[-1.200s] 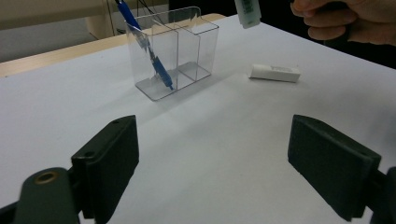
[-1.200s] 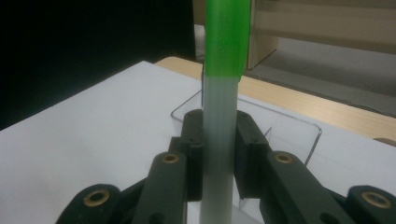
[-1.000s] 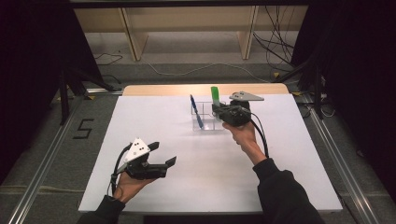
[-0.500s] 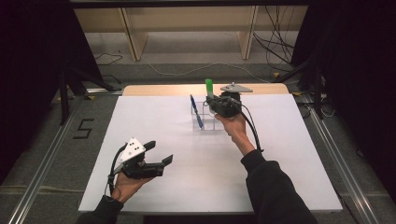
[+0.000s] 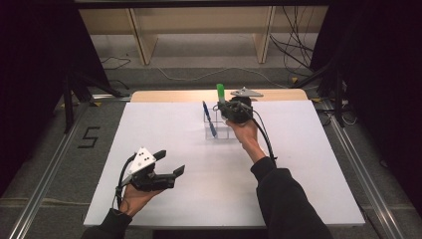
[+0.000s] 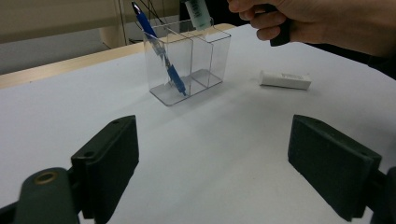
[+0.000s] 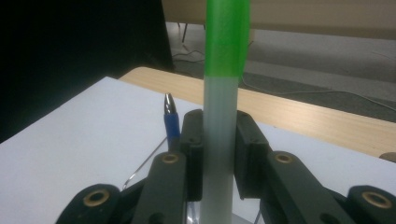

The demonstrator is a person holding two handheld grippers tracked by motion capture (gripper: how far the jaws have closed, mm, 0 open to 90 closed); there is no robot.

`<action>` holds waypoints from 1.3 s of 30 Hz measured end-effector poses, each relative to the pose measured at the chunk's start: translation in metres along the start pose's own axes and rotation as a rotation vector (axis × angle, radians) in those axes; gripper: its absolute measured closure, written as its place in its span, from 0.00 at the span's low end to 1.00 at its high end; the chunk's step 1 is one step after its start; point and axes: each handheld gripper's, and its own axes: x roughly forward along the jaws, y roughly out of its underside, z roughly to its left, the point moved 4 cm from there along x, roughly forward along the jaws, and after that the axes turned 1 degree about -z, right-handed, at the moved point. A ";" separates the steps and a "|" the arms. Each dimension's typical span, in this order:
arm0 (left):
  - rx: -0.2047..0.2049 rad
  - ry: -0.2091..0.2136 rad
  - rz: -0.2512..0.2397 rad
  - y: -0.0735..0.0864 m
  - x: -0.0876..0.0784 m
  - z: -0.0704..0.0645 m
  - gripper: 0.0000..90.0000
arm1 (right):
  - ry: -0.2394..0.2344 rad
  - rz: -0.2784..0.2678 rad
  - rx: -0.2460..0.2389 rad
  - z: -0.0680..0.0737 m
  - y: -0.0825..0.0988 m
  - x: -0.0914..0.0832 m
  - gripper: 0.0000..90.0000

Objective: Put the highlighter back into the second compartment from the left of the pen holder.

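— While the left gripper rests low at the near left of the white table, how do its jaws stand?
— Wide apart, nothing between them.
— And further right?
— A clear divided holder with a blue pen leaning in its left compartment. The right gripper is clamped on a green-capped marker, held upright just above the holder's right compartment. A white eraser lies beside.
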 end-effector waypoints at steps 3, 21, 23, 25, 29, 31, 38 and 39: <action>0.000 0.000 0.003 0.000 0.000 0.000 0.18 | 0.011 0.005 0.003 -0.002 0.001 0.003 0.85; 0.003 0.001 0.000 -0.001 0.000 0.000 0.18 | 0.046 0.037 0.017 0.000 0.010 0.019 0.85; 0.002 0.001 0.001 -0.001 0.000 -0.001 0.18 | 0.051 0.035 0.013 -0.001 0.010 0.019 0.85; 0.004 0.003 0.003 -0.001 0.000 -0.001 0.18 | 0.052 0.036 0.013 -0.001 0.011 0.019 0.85; 0.004 0.002 0.003 0.000 0.000 -0.001 0.18 | 0.053 0.044 0.021 -0.001 0.012 0.019 0.85; 0.003 0.003 0.000 -0.001 0.000 -0.001 0.18 | 0.045 0.049 0.025 0.000 0.013 0.018 0.77; 0.001 0.003 0.000 -0.001 0.000 -0.001 0.18 | 0.030 0.036 0.011 -0.002 0.004 0.002 0.43; 0.003 0.003 0.003 -0.001 0.001 -0.001 0.18 | 0.023 0.026 0.005 -0.004 0.000 -0.006 0.40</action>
